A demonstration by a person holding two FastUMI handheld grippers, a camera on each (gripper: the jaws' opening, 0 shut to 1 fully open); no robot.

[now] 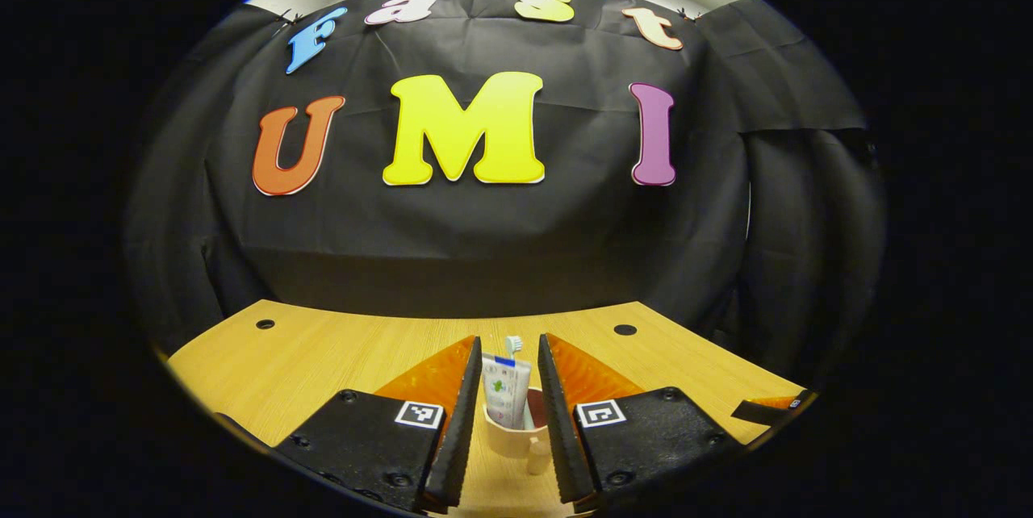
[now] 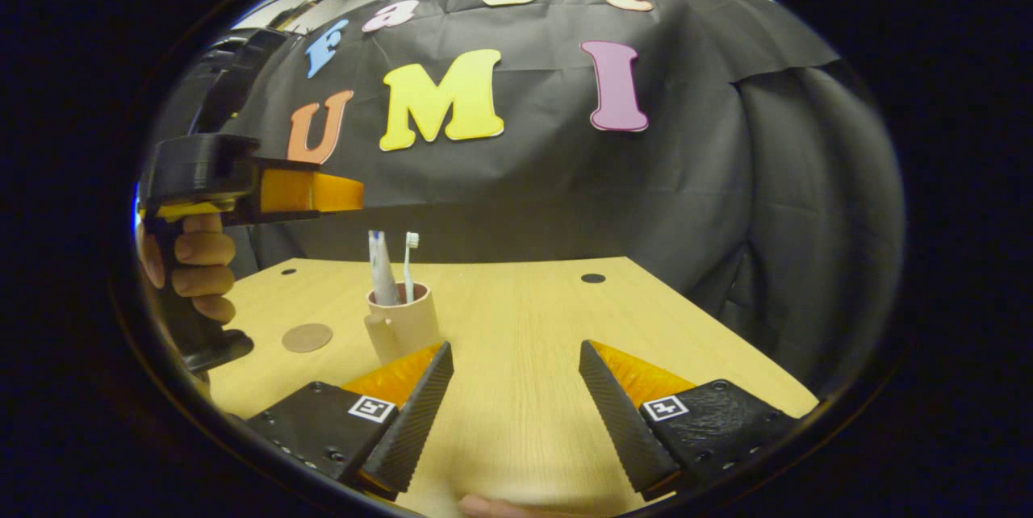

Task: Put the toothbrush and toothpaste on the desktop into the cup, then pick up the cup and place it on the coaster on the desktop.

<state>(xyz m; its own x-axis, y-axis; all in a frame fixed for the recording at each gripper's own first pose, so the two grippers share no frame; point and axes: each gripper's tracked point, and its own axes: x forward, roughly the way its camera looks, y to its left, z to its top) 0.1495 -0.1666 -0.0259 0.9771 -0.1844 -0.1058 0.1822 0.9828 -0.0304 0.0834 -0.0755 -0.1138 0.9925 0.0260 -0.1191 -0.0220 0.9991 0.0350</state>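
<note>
Right now my left gripper (image 1: 507,421) hangs above the desk (image 1: 323,357) with its 2 fingers parted, and the cup (image 1: 510,436) shows in the gap between them, lower down. From the right gripper view that left gripper (image 2: 339,192) is well above the cup and clear of it, so it grips nothing; a hand (image 2: 194,268) wraps its black handle. The cup (image 2: 402,323) stands upright on the bare wood, handle turned toward my cameras. Inside it the toothpaste (image 2: 379,269) tube leans slightly, and the toothbrush (image 2: 409,266) stands just beside it, bristles up. In the left gripper view the toothpaste (image 1: 506,390) is in front and the toothbrush (image 1: 513,344) head peeks over it.

The coaster (image 2: 307,337), a round brown disc, lies flat on the desk near the cup, apart from it, on the side toward that hand. My right gripper (image 2: 515,405) is wide open over bare desk, holding nothing, with the cup just beyond its left finger.
</note>
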